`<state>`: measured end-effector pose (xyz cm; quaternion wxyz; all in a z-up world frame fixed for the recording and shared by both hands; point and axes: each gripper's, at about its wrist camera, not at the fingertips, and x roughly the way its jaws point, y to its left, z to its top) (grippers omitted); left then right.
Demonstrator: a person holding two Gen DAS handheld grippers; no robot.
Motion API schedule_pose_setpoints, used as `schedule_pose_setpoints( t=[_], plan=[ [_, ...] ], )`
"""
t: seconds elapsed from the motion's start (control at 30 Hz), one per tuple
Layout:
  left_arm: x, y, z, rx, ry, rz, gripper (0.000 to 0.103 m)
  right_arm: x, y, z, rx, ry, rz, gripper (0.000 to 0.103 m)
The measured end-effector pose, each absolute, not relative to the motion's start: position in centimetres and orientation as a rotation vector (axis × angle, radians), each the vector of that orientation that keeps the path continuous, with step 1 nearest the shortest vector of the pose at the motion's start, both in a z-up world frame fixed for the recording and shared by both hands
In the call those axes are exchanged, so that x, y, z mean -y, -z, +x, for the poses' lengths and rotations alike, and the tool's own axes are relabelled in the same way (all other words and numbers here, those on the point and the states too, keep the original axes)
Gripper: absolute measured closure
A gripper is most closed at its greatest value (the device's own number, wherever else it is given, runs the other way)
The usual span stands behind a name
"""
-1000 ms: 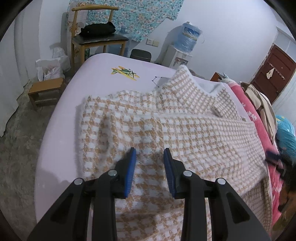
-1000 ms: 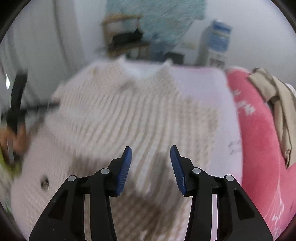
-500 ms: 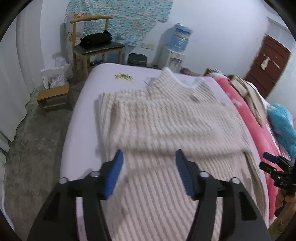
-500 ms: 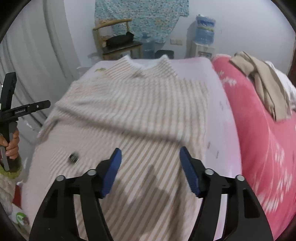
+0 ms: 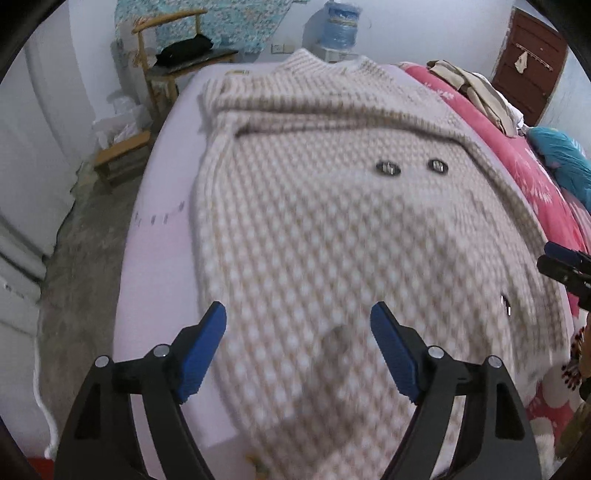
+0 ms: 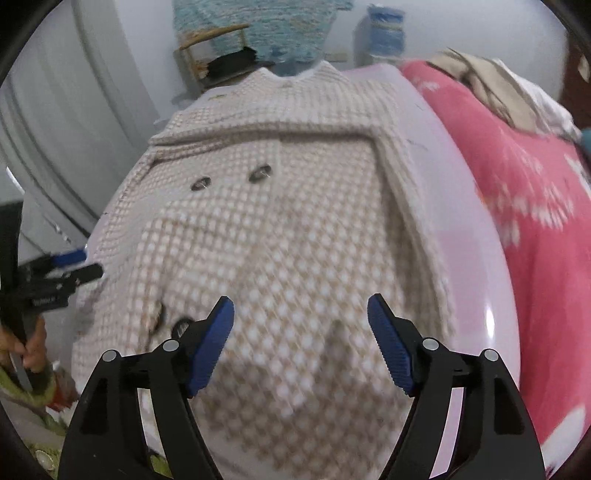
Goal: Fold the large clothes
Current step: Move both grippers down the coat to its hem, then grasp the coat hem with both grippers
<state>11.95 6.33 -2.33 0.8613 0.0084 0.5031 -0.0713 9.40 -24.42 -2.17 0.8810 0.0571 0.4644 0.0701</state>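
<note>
**Colleague:** Where's the garment?

**Me:** I see the checked beige-and-white cardigan [image 5: 332,206] spread flat on the lilac sheet [image 5: 159,236], straight ahead of both sets of jaws and running under them, collar at the far end. A fold runs across it beyond the jaws, and two dark buttons [image 5: 388,168] sit just this side of that fold.

**Colleague:** And the jaws?

**Me:** My left gripper [image 5: 297,343] is spread wide with nothing between its blue pads [image 5: 201,350]; only cloth shows in the gap. My right gripper [image 6: 300,341] is equally wide and empty, above the near part of the cardigan [image 6: 280,229].

**Colleague:** Do the views differ?

**Me:** Yes. The left camera shows bare sheet and the grey floor [image 5: 81,258] to the left of its jaws, a small wooden stool [image 5: 122,151] beyond that, and a brown door [image 5: 532,62] far ahead to the right. It catches the right gripper's tip at the frame's right edge. The right camera shows two more buttons [image 6: 181,326] just left of its left pad, and the left gripper with the hand [image 6: 31,343] holding it at the far left. To the right of its jaws lies the pink blanket [image 6: 535,221], with beige clothes [image 6: 495,88] piled on it farther ahead. Both views show the wooden chair [image 5: 177,55] and water jug [image 5: 341,24] past the collar. Both views are blurred close in.
</note>
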Motion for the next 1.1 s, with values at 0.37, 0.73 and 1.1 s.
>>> schedule_pose_setpoints(
  t=[0.37,0.73,1.1],
  plan=[
    [-8.3,3.3,5.0,-1.059,0.162,-0.106,0.025,29.2,2.4,3.3,-0.928,-0.009,0.252,0.032],
    [-9.0,4.8,0.5,-1.096,0.214,-0.293,0.041,31.4,5.0,0.4,-0.991,-0.027,0.391,0.043],
    [-8.6,5.1,0.0,-1.14,0.17,-0.276,0.071,30.6,6.5,-1.8,-1.033,-0.086,0.423,0.09]
  ],
)
